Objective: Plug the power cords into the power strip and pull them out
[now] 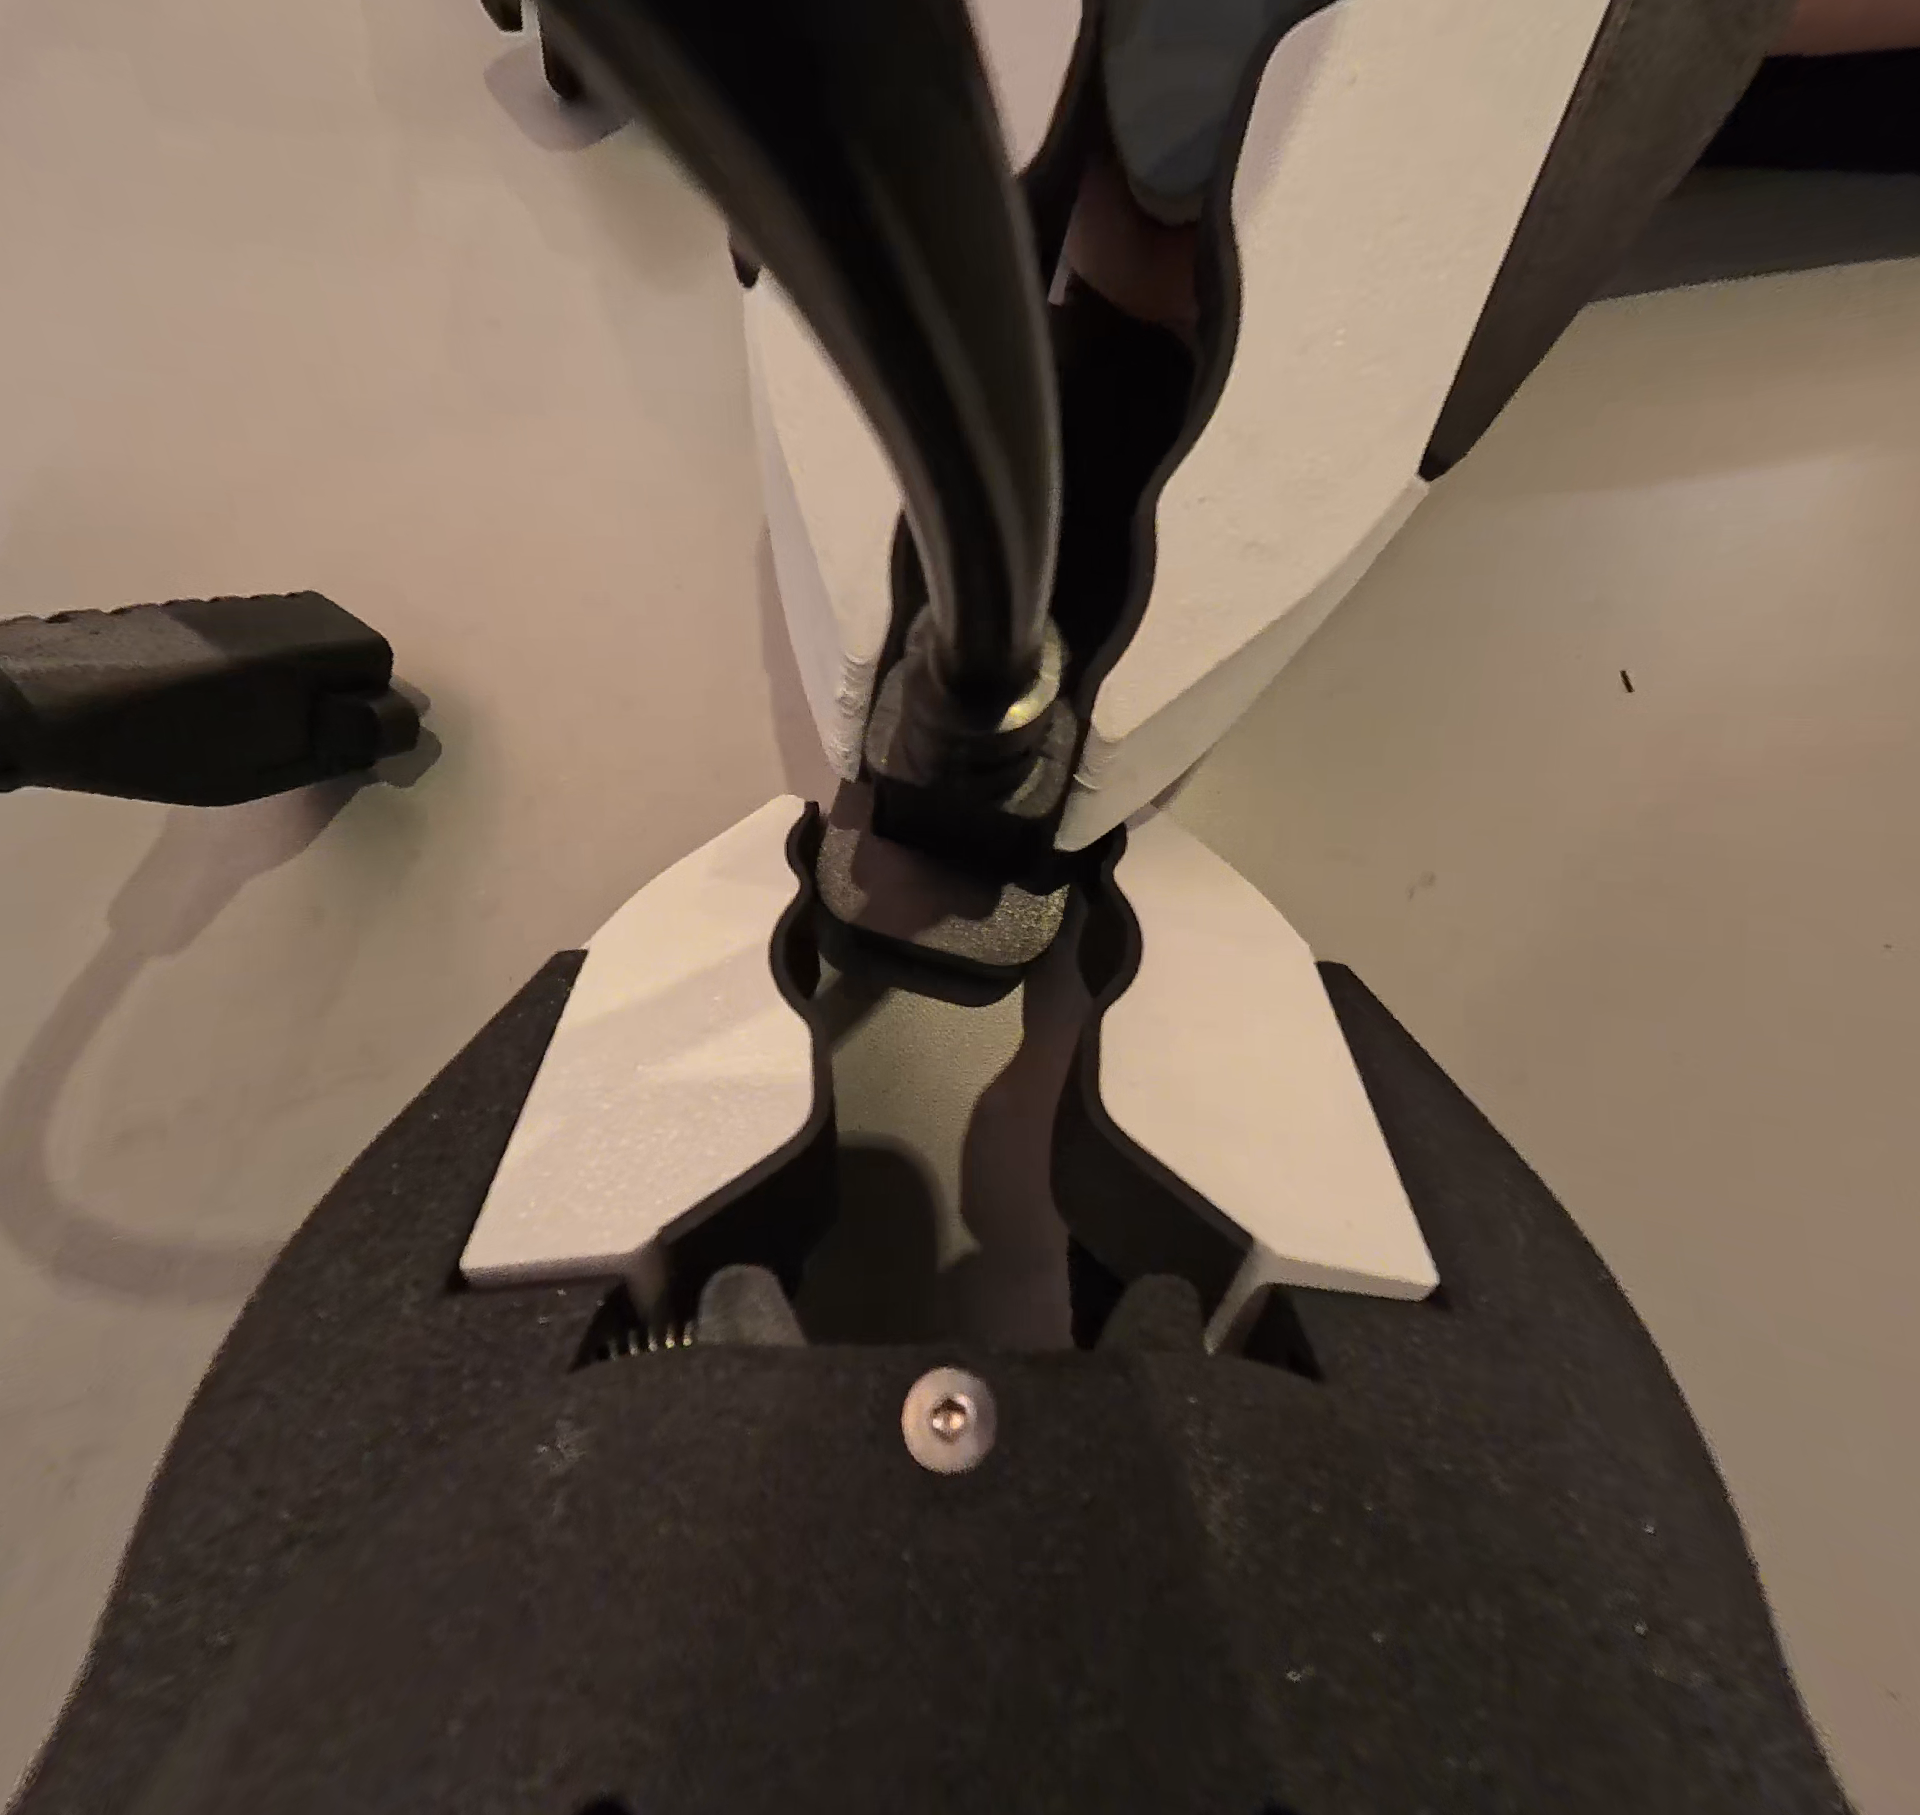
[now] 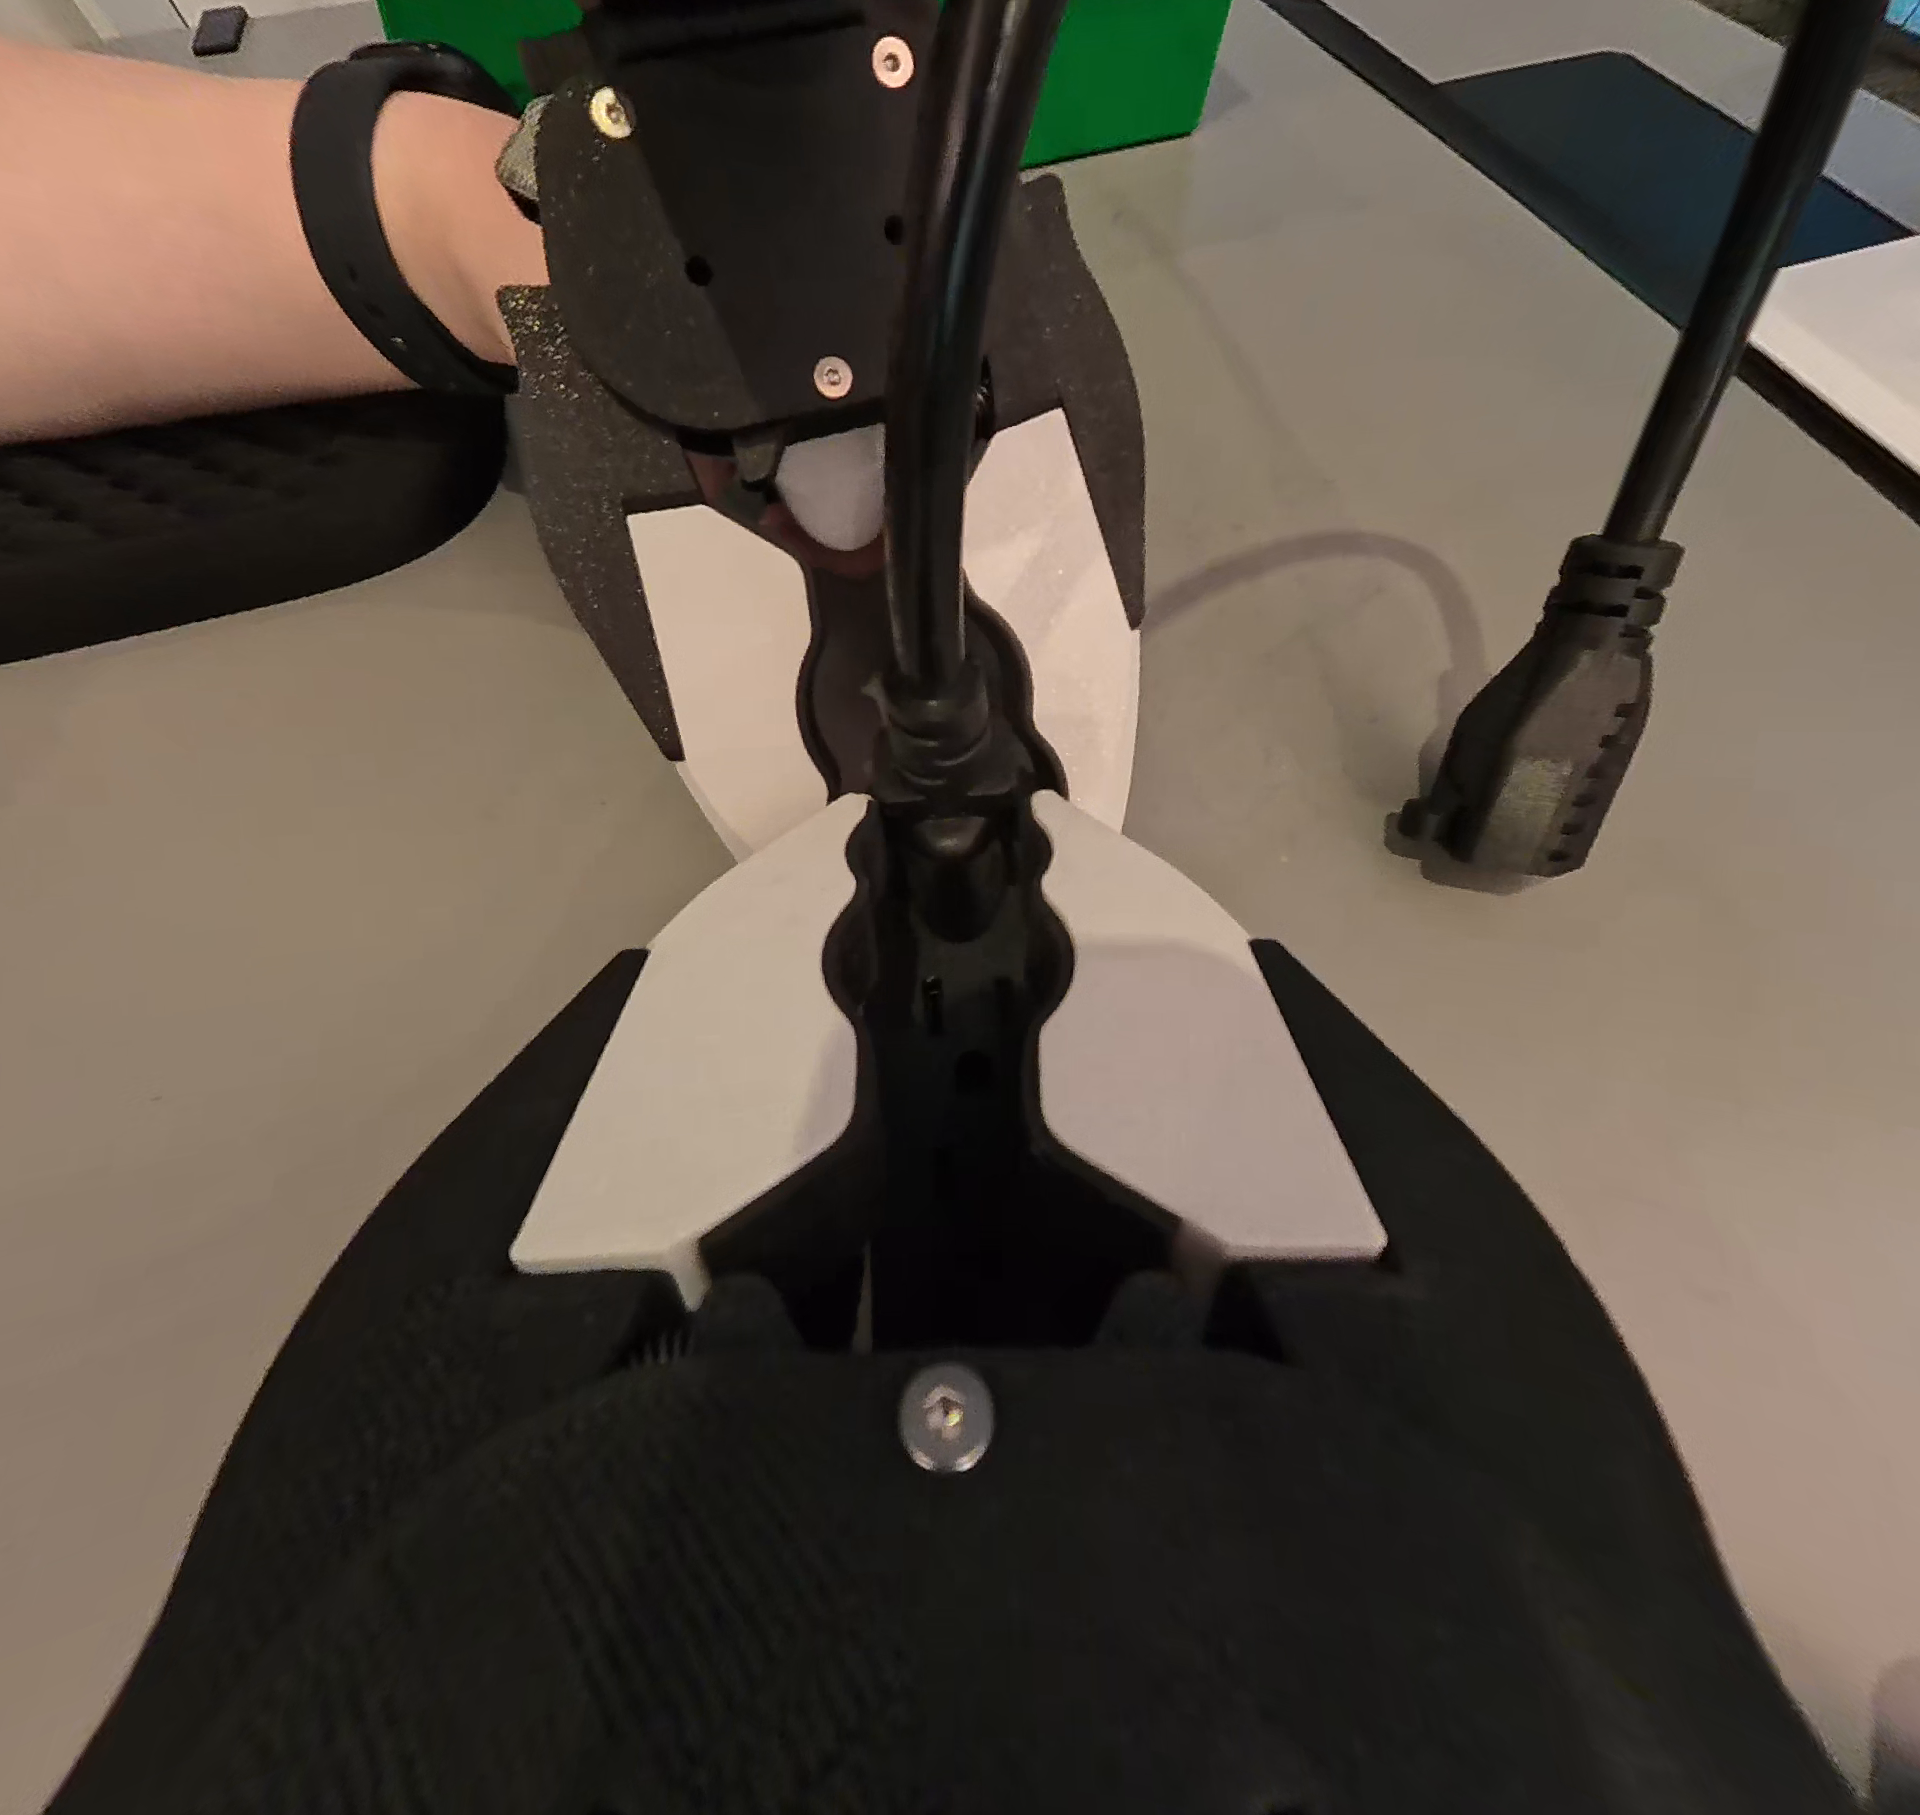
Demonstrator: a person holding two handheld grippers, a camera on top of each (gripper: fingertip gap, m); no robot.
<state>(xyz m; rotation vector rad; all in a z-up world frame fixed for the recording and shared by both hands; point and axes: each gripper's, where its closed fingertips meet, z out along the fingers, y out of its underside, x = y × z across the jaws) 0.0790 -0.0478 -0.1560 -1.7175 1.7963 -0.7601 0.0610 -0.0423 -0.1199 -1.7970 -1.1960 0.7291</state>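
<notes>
Left wrist view: the left gripper and right gripper meet tip to tip around one black plug; its cord arcs up out of frame; left fingers look clamped on the plug's lower flange, or the piece under it, hard to tell which; a second plug lies loose on the bench, well apart to the side.

Right wrist view: right fingers closed on the same plug; the loose plug rests on the bench, its cord rising; green box behind; a wrist with a black band holds the left gripper.

Power strip not clearly seen; cannot tell if this plug is seated or free; the other plug is out, so I'd judge at least one insertion or pull remains.
</notes>
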